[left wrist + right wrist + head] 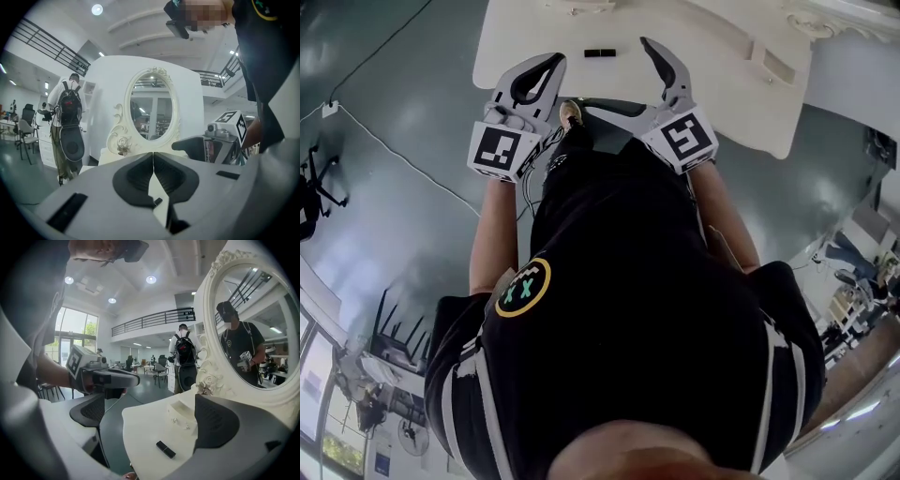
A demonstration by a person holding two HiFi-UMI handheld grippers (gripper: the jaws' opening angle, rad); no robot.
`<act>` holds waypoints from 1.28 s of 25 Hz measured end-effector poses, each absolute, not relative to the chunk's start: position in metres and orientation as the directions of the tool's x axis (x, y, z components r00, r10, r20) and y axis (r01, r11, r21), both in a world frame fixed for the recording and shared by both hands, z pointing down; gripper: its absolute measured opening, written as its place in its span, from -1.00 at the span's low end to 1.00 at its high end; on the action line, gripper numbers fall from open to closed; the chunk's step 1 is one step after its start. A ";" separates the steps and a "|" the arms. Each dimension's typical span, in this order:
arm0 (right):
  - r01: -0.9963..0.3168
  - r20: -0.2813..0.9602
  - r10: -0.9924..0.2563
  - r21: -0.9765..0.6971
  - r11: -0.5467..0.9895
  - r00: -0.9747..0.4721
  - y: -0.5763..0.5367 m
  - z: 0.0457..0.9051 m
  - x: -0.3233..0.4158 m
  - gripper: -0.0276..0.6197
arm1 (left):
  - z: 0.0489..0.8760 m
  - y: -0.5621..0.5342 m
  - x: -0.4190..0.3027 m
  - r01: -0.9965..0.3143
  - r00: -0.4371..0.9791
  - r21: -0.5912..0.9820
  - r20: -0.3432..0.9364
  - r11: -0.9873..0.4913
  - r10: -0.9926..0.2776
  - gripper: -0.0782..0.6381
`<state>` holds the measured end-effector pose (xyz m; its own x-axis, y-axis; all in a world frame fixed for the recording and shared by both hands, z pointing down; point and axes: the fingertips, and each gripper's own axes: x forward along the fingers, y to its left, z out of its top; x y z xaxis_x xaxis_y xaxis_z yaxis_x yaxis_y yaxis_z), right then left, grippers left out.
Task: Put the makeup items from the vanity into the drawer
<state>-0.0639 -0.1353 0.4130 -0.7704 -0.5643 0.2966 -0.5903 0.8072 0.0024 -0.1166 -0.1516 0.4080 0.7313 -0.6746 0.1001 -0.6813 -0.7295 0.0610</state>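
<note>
Both grippers are held at the near edge of the white vanity (712,56). The left gripper (153,157) has its jaws pressed together, and nothing is between them. The right gripper (145,420), just beside it, has the jaws wide apart and grips nothing. A little farther, a small black tube (165,449) lies flat on the vanity top, seen in the gap of the right jaws, touching neither. At the back stands the oval mirror (151,110)
</note>
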 end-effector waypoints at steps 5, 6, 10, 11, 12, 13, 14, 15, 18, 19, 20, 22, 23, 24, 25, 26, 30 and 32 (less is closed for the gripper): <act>-0.600 0.353 -0.561 -0.001 0.800 -0.749 -0.153 0.435 -0.059 0.94 | 0.419 -0.167 -0.119 -0.685 0.728 0.075 0.110 -0.725 -0.676 -0.72; -0.597 0.357 -0.556 -0.006 0.802 -0.751 -0.156 0.440 -0.058 0.94 | 0.419 -0.169 -0.119 -0.688 0.725 0.074 0.116 -0.722 -0.679 -0.72; -0.578 0.381 -0.534 -0.001 0.816 -0.754 -0.174 0.469 -0.054 0.94 | 0.414 -0.180 -0.115 -0.709 0.704 0.079 0.124 -0.701 -0.699 -0.72; -0.573 0.388 -0.528 0.001 0.820 -0.755 -0.179 0.479 -0.053 0.94 | 0.413 -0.182 -0.113 -0.712 0.701 0.079 0.126 -0.697 -0.702 -0.72; -0.568 0.396 -0.521 -0.001 0.823 -0.756 -0.184 0.490 -0.051 0.94 | 0.412 -0.183 -0.111 -0.715 0.699 0.075 0.130 -0.695 -0.704 -0.72; -0.563 0.406 -0.512 -0.009 0.826 -0.757 -0.188 0.501 -0.050 0.94 | 0.411 -0.185 -0.109 -0.717 0.696 0.069 0.135 -0.694 -0.705 -0.72; -0.560 0.418 -0.502 -0.020 0.828 -0.757 -0.192 0.514 -0.050 0.94 | 0.409 -0.186 -0.108 -0.719 0.693 0.064 0.139 -0.692 -0.707 -0.72; -0.558 0.434 -0.491 -0.032 0.829 -0.755 -0.196 0.528 -0.049 0.94 | 0.407 -0.187 -0.107 -0.723 0.689 0.061 0.140 -0.689 -0.711 -0.72; -0.553 0.508 -0.456 -0.048 0.832 -0.731 -0.203 0.577 -0.043 0.94 | 0.402 -0.191 -0.106 -0.737 0.674 0.060 0.141 -0.673 -0.725 -0.72; -0.549 0.534 -0.442 -0.049 0.834 -0.720 -0.203 0.592 -0.042 0.94 | 0.401 -0.192 -0.105 -0.741 0.670 0.058 0.142 -0.669 -0.729 -0.72; -0.543 0.558 -0.428 -0.050 0.838 -0.711 -0.202 0.604 -0.042 0.94 | 0.400 -0.192 -0.104 -0.743 0.667 0.055 0.144 -0.668 -0.731 -0.72; -0.525 0.598 -0.398 -0.045 0.850 -0.695 -0.200 0.621 -0.042 0.94 | 0.397 -0.195 -0.102 -0.744 0.665 0.047 0.146 -0.666 -0.733 -0.72; -0.518 0.614 -0.386 -0.043 0.854 -0.688 -0.200 0.628 -0.041 0.93 | 0.396 -0.196 -0.102 -0.745 0.664 0.043 0.146 -0.665 -0.734 -0.72; -0.514 0.628 -0.377 -0.043 0.857 -0.681 -0.200 0.635 -0.041 0.93 | 0.395 -0.197 -0.101 -0.746 0.662 0.041 0.146 -0.664 -0.735 -0.72; -0.511 0.641 -0.368 -0.044 0.858 -0.673 -0.200 0.640 -0.040 0.93 | 0.394 -0.198 -0.100 -0.747 0.661 0.039 0.146 -0.663 -0.736 -0.72; -0.509 0.653 -0.362 -0.043 0.859 -0.665 -0.200 0.645 -0.040 0.93 | 0.393 -0.199 -0.100 -0.748 0.660 0.039 0.146 -0.662 -0.737 -0.72; -0.482 0.693 -0.351 0.007 0.876 -0.630 -0.199 0.651 -0.038 0.82 | 0.389 -0.206 -0.096 -0.748 0.659 0.032 0.142 -0.662 -0.738 -0.72; -0.471 0.693 -0.350 0.017 0.882 -0.630 -0.199 0.649 -0.039 0.79 | 0.387 -0.209 -0.096 -0.748 0.659 0.024 0.140 -0.663 -0.739 -0.72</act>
